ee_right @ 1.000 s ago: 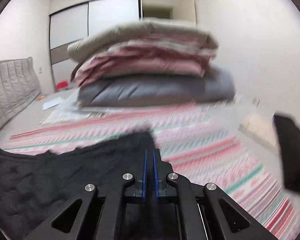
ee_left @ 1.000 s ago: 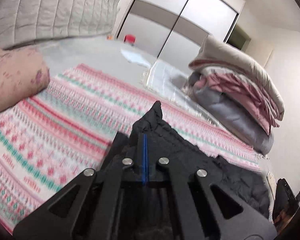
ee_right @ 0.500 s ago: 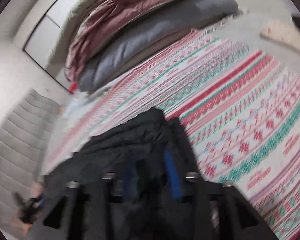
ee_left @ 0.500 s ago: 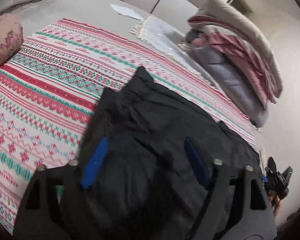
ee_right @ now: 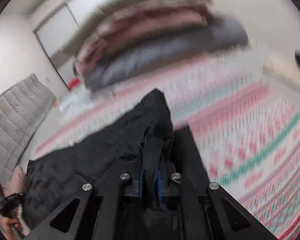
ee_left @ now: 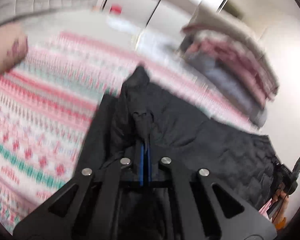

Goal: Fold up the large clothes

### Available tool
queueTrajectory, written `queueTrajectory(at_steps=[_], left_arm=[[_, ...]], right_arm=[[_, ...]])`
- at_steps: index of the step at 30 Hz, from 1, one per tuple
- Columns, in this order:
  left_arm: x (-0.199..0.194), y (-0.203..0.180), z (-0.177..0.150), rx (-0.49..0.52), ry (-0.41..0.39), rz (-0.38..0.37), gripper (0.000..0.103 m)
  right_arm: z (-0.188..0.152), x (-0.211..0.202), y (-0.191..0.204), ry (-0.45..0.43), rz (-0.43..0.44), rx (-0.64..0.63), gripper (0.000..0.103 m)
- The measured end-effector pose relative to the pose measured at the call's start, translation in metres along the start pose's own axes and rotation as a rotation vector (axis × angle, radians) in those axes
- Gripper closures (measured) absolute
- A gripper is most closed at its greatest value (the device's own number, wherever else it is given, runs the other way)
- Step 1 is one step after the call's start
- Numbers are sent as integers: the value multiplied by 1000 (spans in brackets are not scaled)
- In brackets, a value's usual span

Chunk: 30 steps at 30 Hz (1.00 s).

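We've got the left tongs [ee_left: 144, 152] clenched on a bunched fold of the black garment [ee_left: 190, 132], cloth peaking at 12 o'clock. The garment sprawls over the pink-and-green patterned blanket [ee_left: 40, 120], w/ stacked bedding [ee_left: 240, 68] at 2 o'clock. Right tongs [ee_right: 151, 170] pinch another fold of the black garment [ee_right: 102, 160]; both views blurred.

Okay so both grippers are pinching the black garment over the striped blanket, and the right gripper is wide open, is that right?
Not quite. The right gripper is not wide open: in the right wrist view its blue pads are shut on a bunch of the black garment. The left gripper also pinches it, over the striped blanket.
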<state>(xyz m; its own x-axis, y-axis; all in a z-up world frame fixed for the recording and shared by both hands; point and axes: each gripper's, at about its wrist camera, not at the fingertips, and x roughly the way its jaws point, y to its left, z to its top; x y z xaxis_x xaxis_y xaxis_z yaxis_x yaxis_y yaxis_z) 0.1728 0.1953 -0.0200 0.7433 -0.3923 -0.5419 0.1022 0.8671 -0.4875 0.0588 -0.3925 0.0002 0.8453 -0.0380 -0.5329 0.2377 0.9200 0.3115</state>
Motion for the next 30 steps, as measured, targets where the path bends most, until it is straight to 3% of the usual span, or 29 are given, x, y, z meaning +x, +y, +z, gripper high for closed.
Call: queueTrajectory(at_steps=[2,4,5,7,9,11,12,13,14,15,18,20,23,27,30], left_arm=[[5,6,-1,0,-56,26,98],[32,16,-8,-4,33,156,93],[42,21,-13,-9,66,188,92],[45,20,-16,-3,93,206,91],[34,12,-8,4,104,220,85],[20,3,-2,-6,92,201,53],[13,-1,-1,-15,87,193,29],[10,-3,1,-17,87,186,20],[5,-7,2,-11,93,172,20],[1,-13,3,3,108,158,20],[-10,-32,1,22,132,155,19],[-14,-45,-6,11,133,137,17],[-11,-56,-22,2,201,97,15],[-21,-27,-48,-219,279,169,15],[-53,-10,-73,-397,163,194,15]], right_arm=[[2,4,6,-46,-14,-27,93],[-2,29,3,5,-55,-31,93],[-9,49,-2,86,-104,-35,90],[-23,70,-10,157,-167,-47,79],[-22,66,-9,153,-187,-38,74],[-12,44,-3,98,-227,-45,68],[-8,33,0,58,-224,-47,56],[-7,22,2,28,-215,-42,45],[-5,10,5,-11,-199,-31,26],[-4,1,9,-41,-190,-27,21],[-6,-14,28,-83,-158,-59,21],[-6,-16,43,-74,-128,-90,21],[-18,-15,64,-19,-83,-110,21],[-37,-7,88,92,5,-122,21],[-52,-2,98,169,22,-99,21]])
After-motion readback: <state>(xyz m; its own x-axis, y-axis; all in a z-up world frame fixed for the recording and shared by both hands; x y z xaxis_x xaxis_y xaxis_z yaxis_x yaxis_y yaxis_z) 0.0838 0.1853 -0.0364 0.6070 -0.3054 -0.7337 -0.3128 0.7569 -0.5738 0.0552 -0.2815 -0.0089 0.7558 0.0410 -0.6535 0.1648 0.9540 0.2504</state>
